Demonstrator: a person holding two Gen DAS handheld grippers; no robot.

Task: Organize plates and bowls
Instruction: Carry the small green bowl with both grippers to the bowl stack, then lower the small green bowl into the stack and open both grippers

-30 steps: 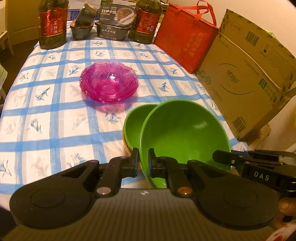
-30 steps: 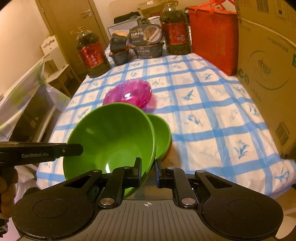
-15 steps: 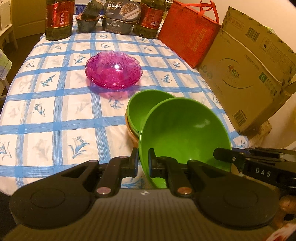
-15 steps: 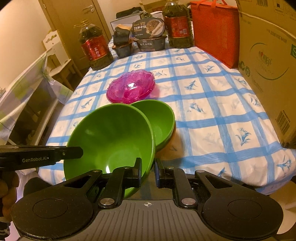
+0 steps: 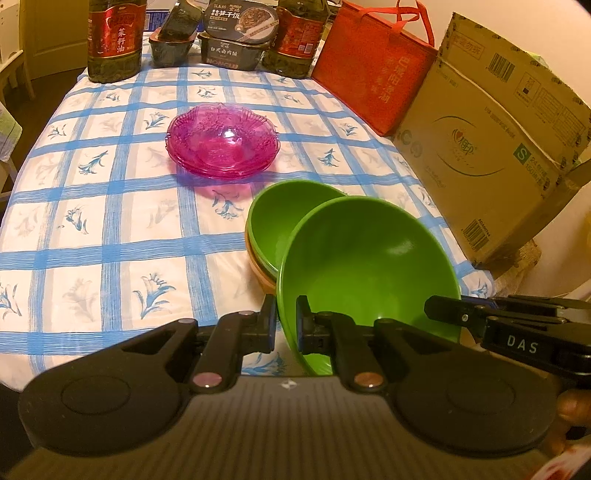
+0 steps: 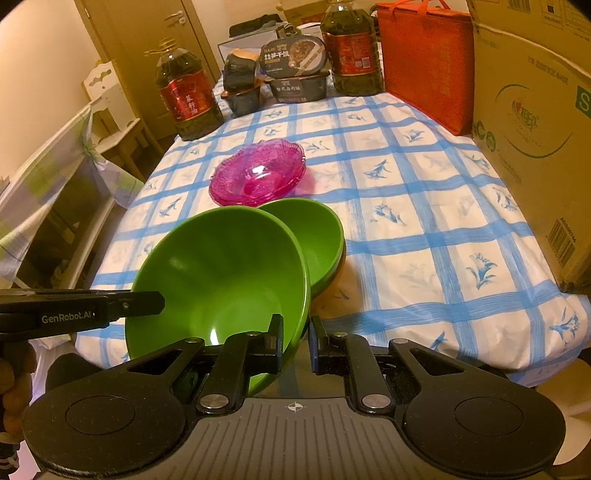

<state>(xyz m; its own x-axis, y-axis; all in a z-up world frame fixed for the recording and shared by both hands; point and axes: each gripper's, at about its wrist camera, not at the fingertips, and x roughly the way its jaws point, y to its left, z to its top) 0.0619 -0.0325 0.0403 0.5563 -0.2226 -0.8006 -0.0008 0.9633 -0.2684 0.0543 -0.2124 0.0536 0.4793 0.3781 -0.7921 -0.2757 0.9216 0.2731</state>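
My left gripper (image 5: 286, 323) and my right gripper (image 6: 296, 341) are both shut on opposite rims of a large green bowl (image 5: 365, 266), also in the right wrist view (image 6: 221, 280), held tilted above the table's near edge. Behind it a smaller green bowl (image 5: 284, 221) sits nested in an orange bowl (image 5: 258, 267) on the checked tablecloth (image 5: 110, 221). A stack of pink glass dishes (image 5: 221, 146) stands farther back; it also shows in the right wrist view (image 6: 258, 179). The right gripper shows in the left wrist view (image 5: 491, 323).
Two oil bottles (image 5: 114, 38) (image 5: 295, 37) and food boxes (image 5: 236, 33) line the far end. A red bag (image 5: 373, 70) and a cardboard box (image 5: 491, 136) stand along the right side. A chair (image 6: 55, 184) stands to the left of the table.
Both grippers have lifted the large green bowl and drawn it back toward the table's near edge, away from the stacked bowls.
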